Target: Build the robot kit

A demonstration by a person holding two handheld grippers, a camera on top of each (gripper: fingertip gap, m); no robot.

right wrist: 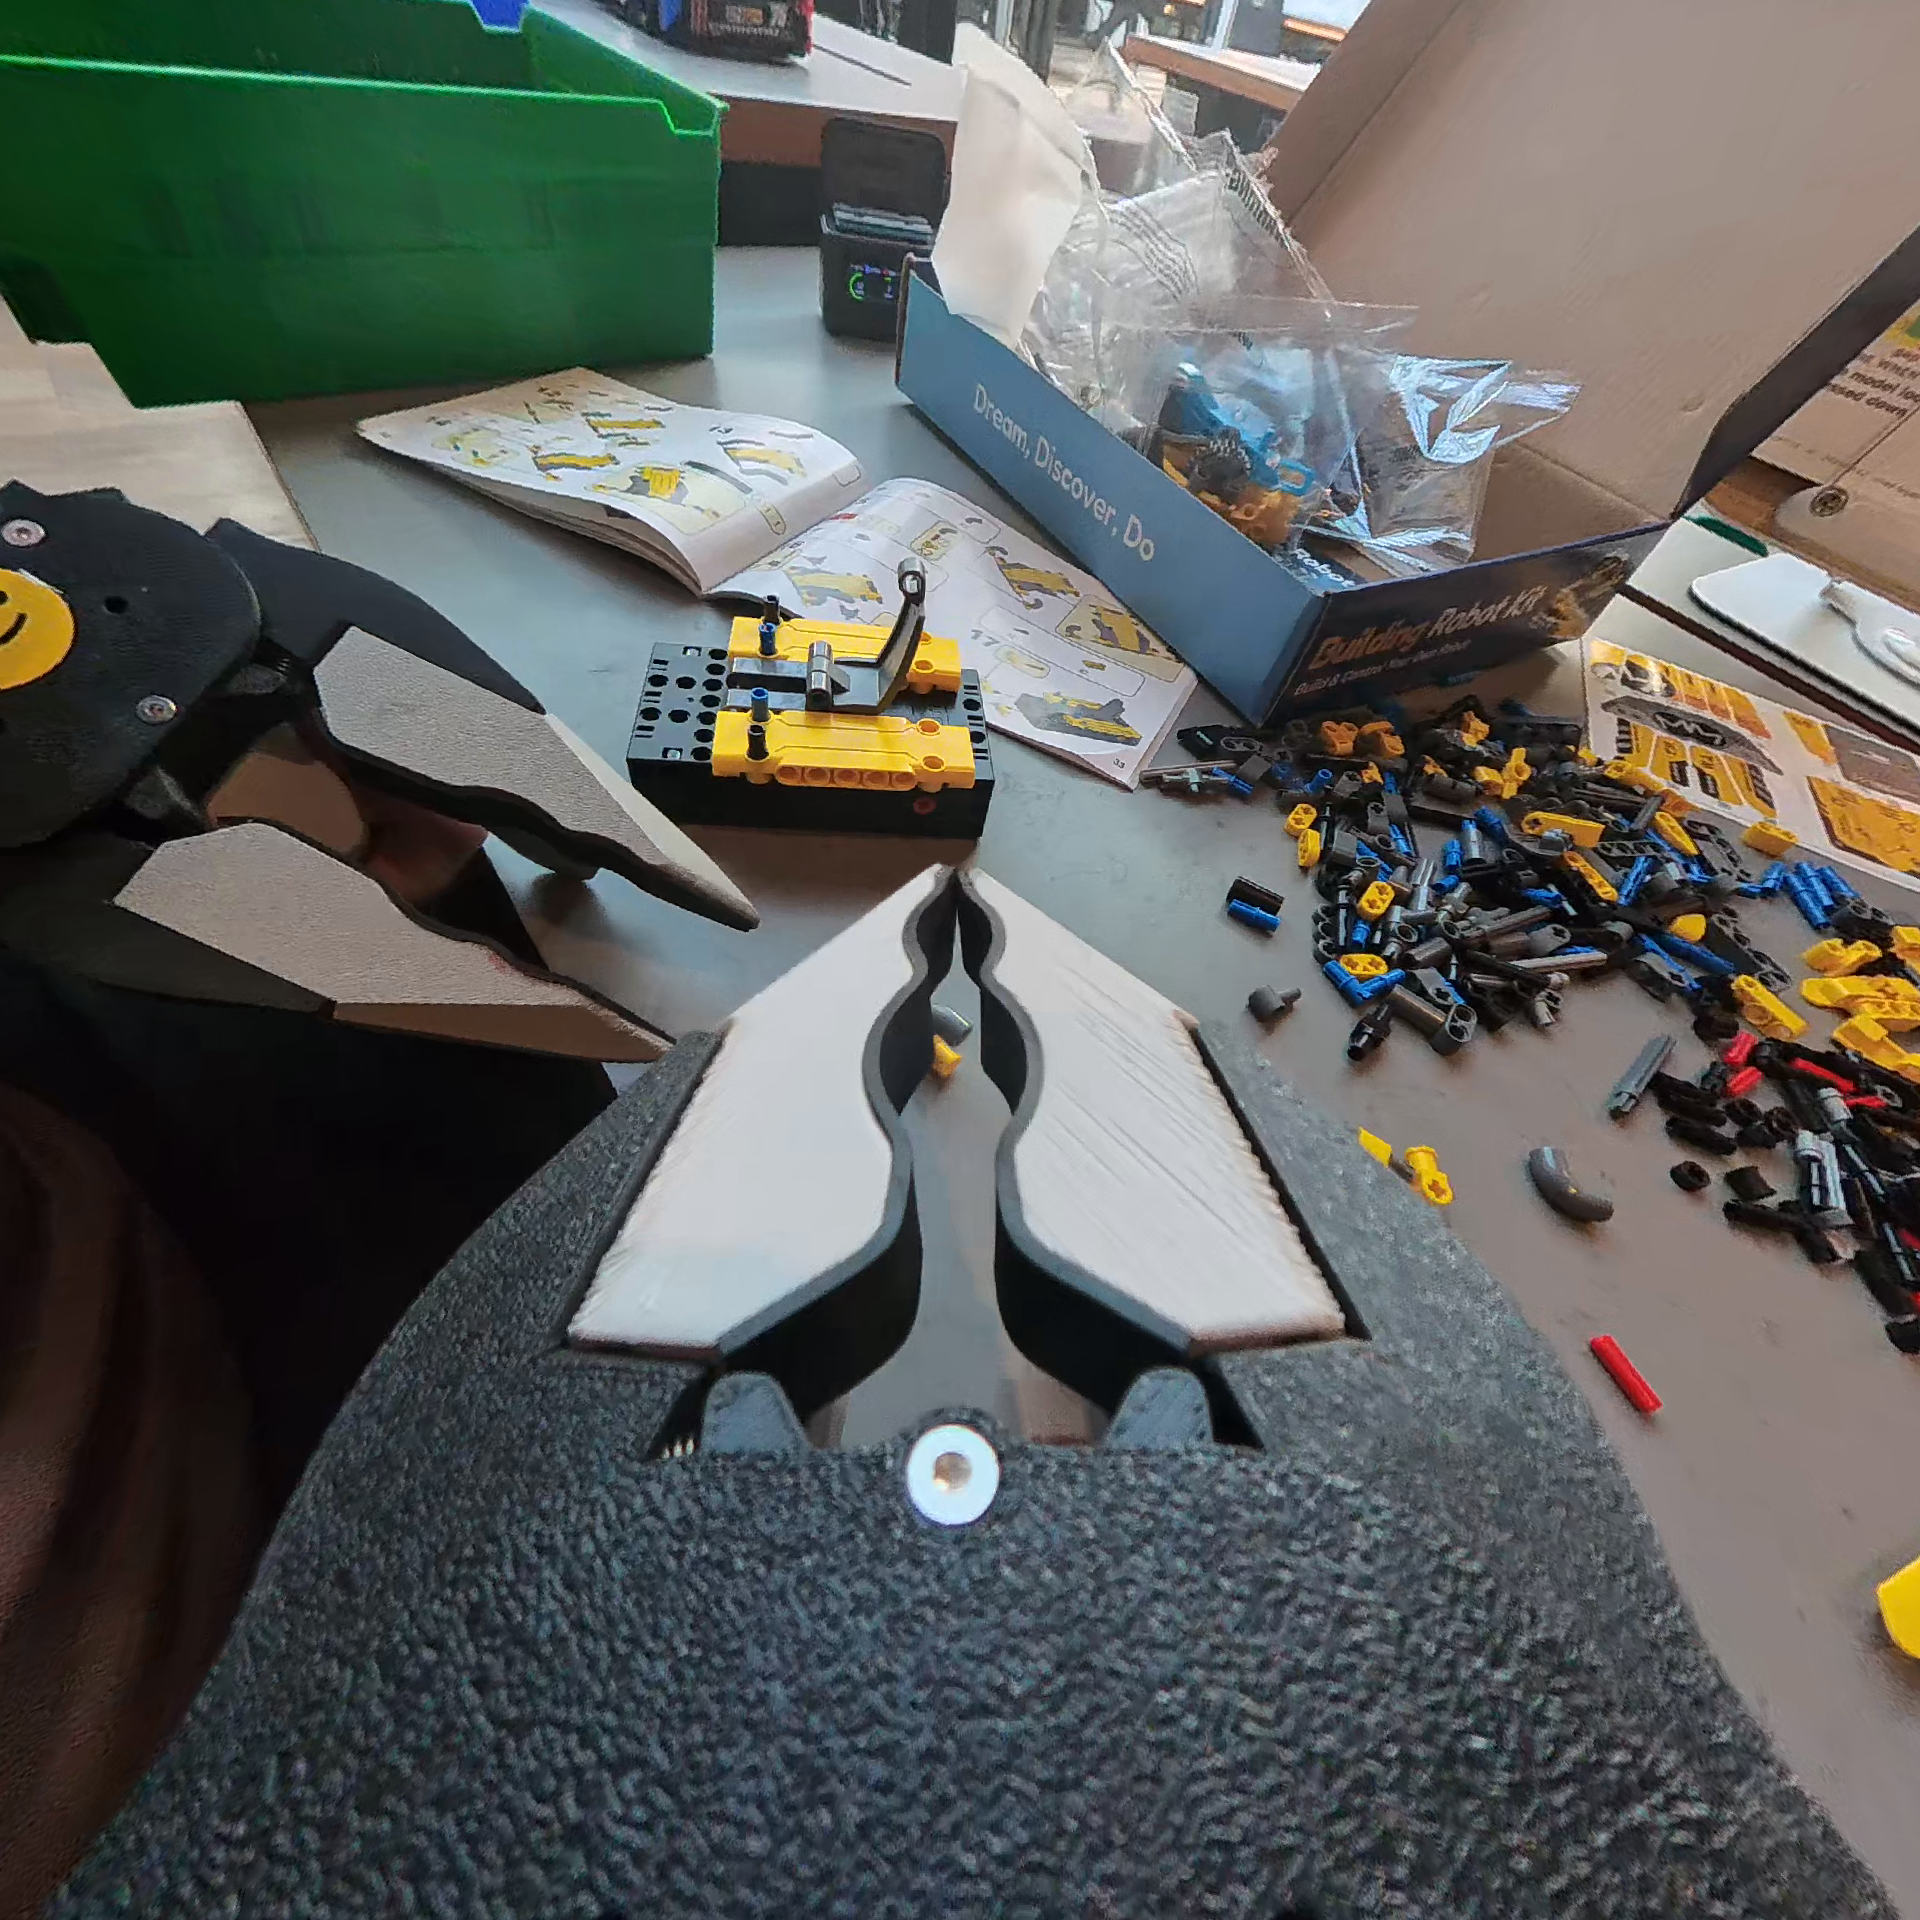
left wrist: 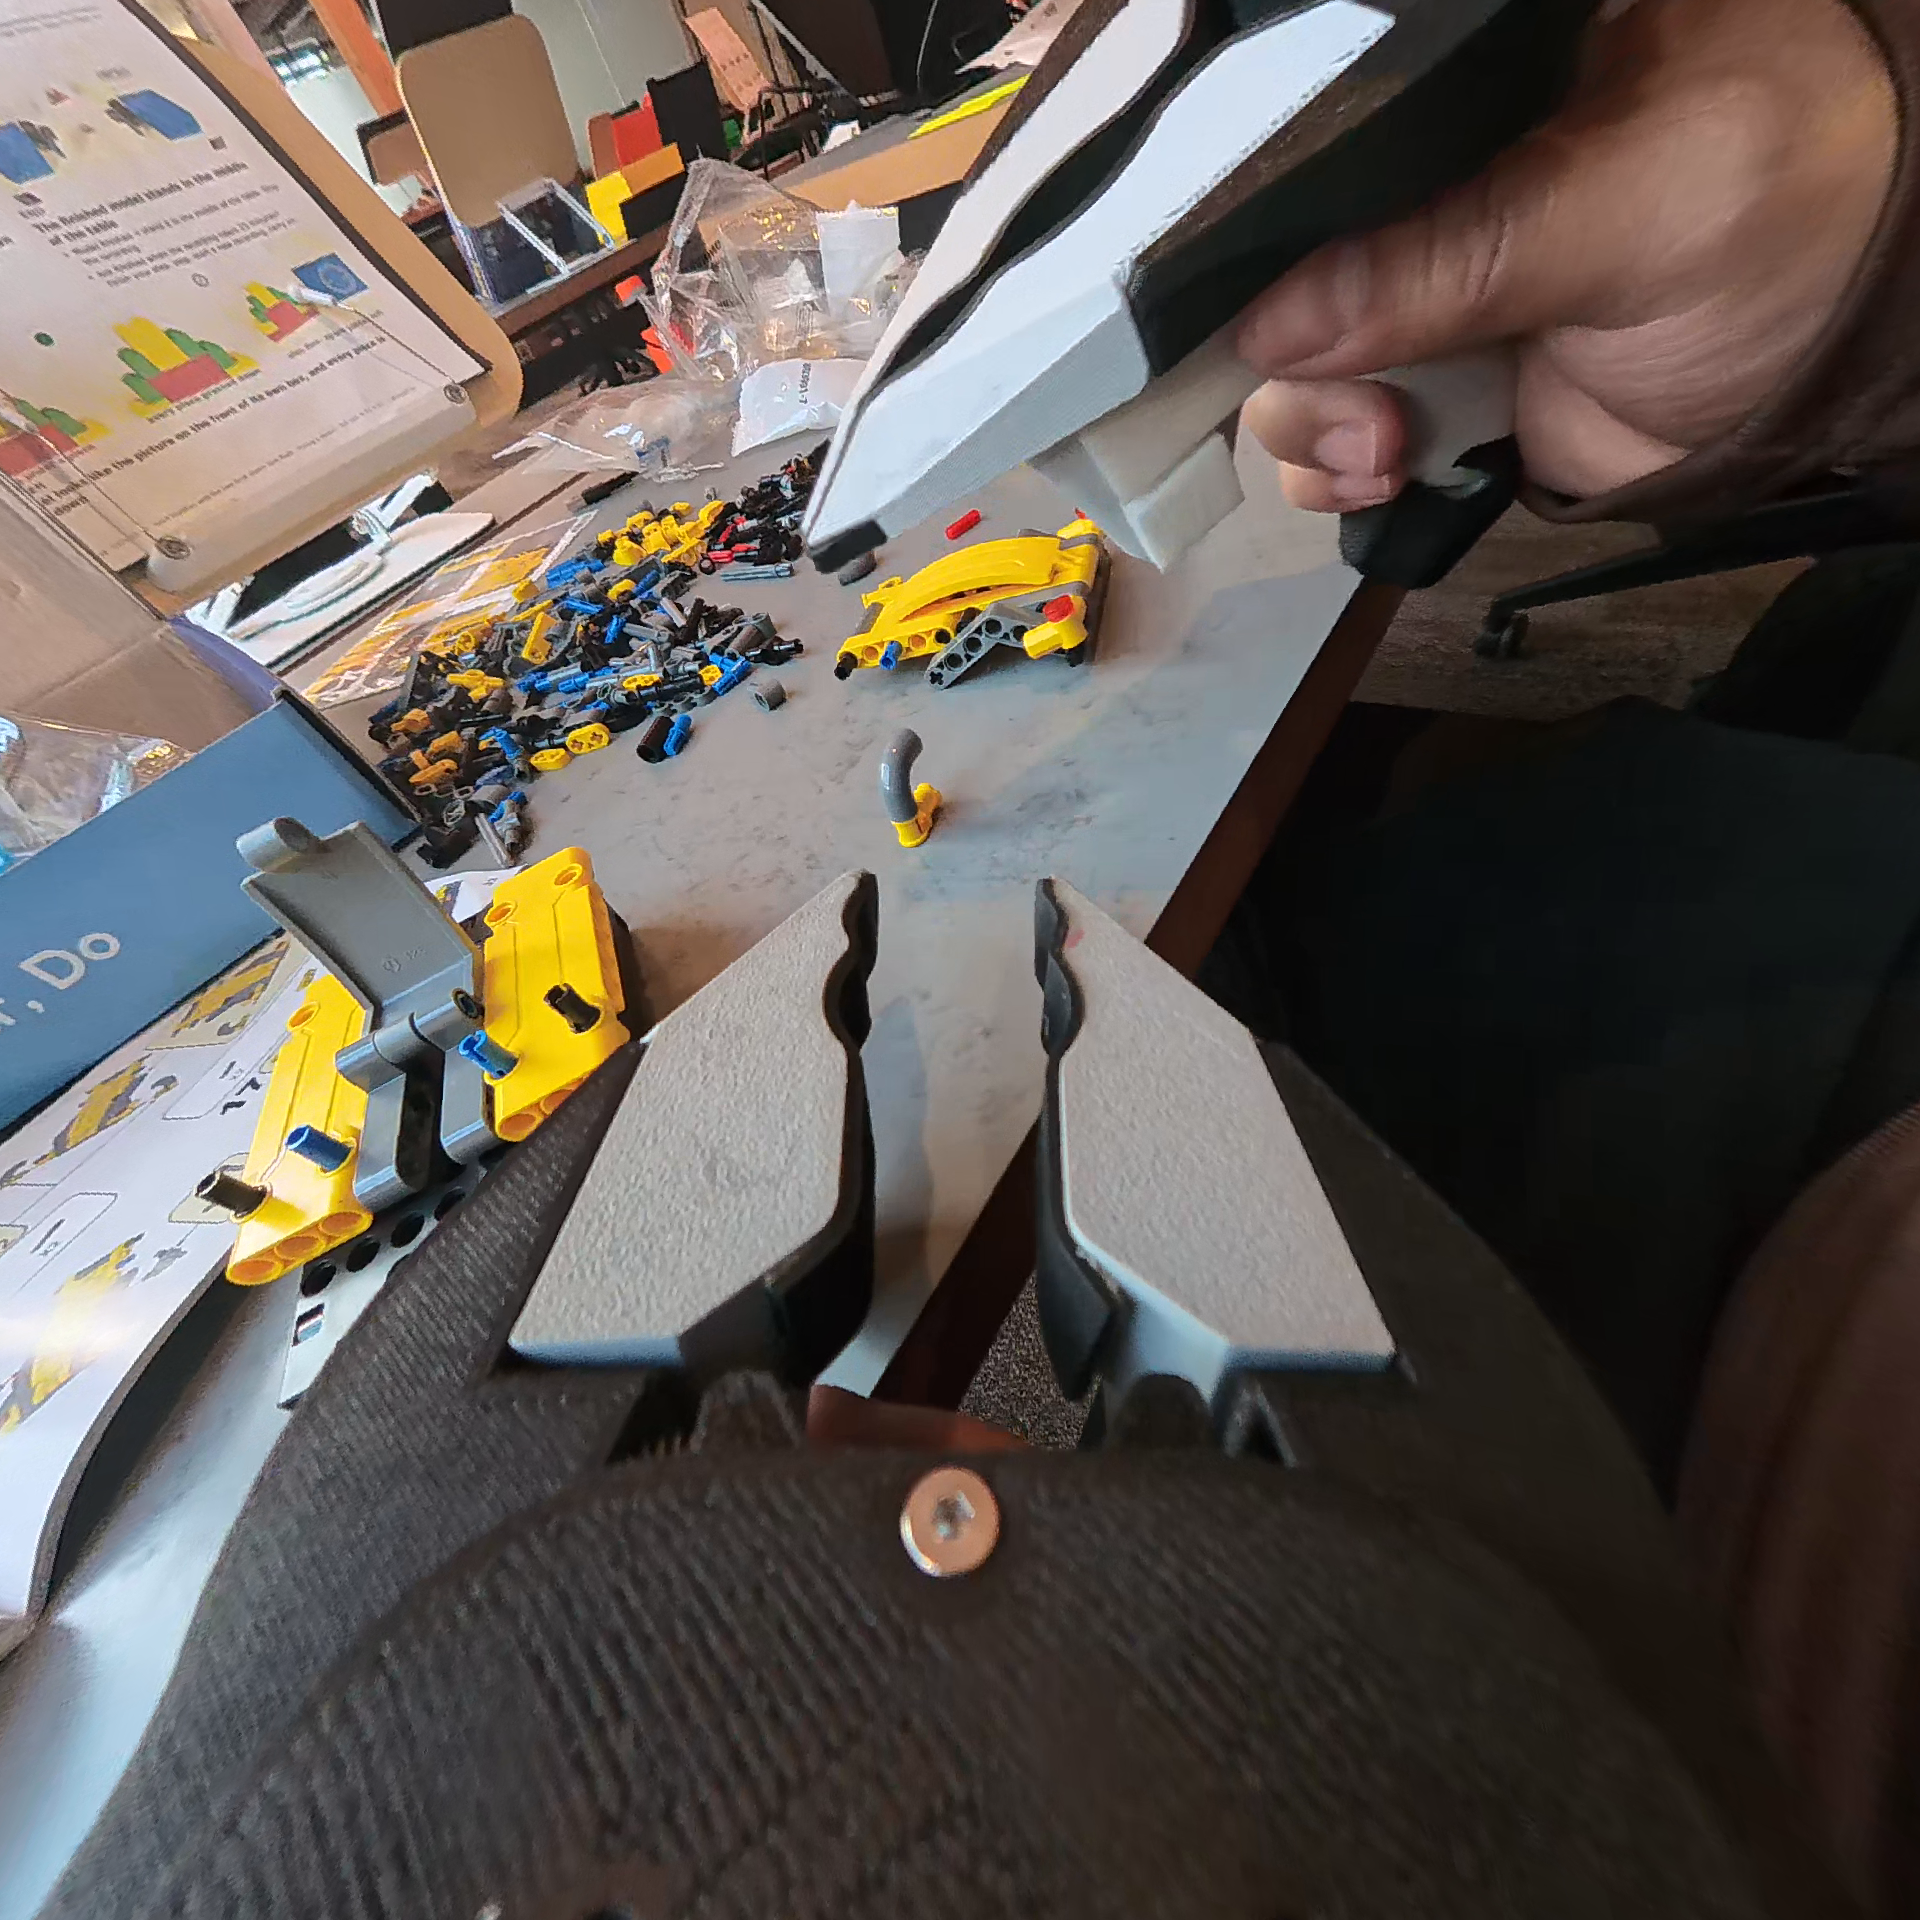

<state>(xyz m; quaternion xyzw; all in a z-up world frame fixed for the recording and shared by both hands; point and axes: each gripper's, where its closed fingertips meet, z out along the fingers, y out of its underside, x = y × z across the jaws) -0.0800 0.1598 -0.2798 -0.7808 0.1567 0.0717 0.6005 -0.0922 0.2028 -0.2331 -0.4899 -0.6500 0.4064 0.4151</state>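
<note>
My left gripper (left wrist: 956, 904) is open with nothing between its grey fingers, low over the grey table (left wrist: 1039, 748) near its edge. It also shows at the left of the right wrist view (right wrist: 709, 977), open. A grey bent tube on a yellow connector (left wrist: 907, 790) stands just ahead of it. My right gripper (right wrist: 956, 878) is shut, its white fingertips meeting. Through the gap behind its tips I see that tube piece (right wrist: 945, 1039) on the table below. In the left wrist view the right gripper (left wrist: 847, 540) hovers by the loose parts pile (left wrist: 582, 665).
A black base with yellow panels and a grey seat part (right wrist: 810, 727) sits on an open booklet (right wrist: 665, 468). A yellow curved assembly (left wrist: 977, 613) lies near the table edge. A blue box with bags (right wrist: 1143, 540) and a green bin (right wrist: 364, 208) stand behind. One gripper's finger ends stand about 7 cm off the other's.
</note>
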